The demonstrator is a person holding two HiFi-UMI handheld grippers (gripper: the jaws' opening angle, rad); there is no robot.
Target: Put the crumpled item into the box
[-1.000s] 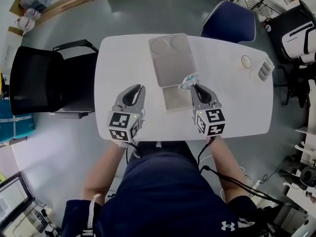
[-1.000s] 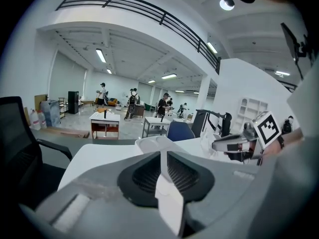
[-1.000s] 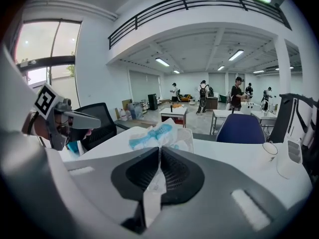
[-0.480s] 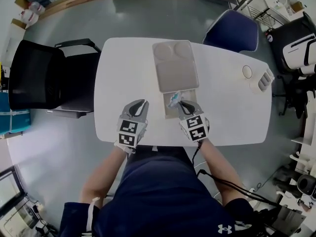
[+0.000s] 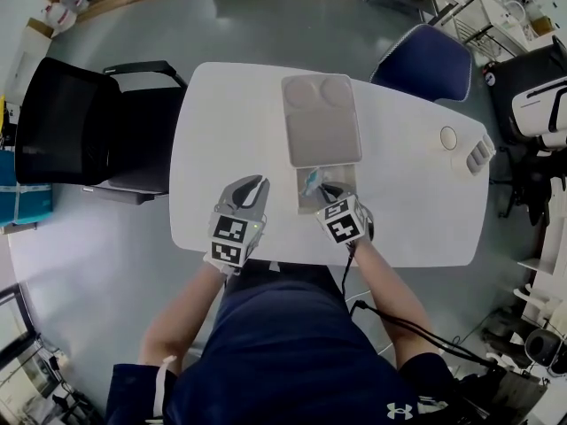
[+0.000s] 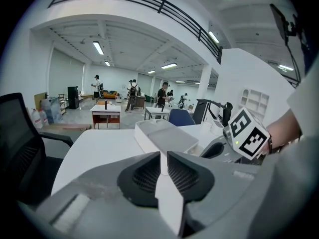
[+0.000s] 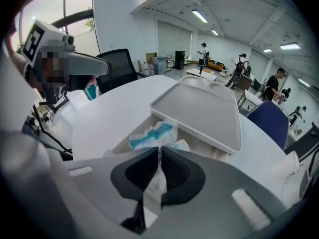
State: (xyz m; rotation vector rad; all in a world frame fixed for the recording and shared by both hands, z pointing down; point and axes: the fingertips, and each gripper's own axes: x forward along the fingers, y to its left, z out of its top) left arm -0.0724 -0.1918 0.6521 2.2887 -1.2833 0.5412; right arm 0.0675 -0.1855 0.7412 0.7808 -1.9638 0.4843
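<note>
A shallow white box sits at mid-table, and its grey lid lies tilted over the far part. The crumpled item, a white and teal wrapper, hangs over the box's open near part. My right gripper points steeply down and is shut on the wrapper. In the right gripper view the wrapper bulges past the tips of my right gripper, just above the box. My left gripper hovers left of the box, shut with nothing in it. In the left gripper view my left gripper points at the lid.
A black office chair stands left of the white table and a blue chair at its far right corner. A small round white thing and a grey device lie at the table's right end.
My right gripper has come down and back toward me with the wrapper, from the lid's near edge to the box's open part. My left gripper has sunk a little.
</note>
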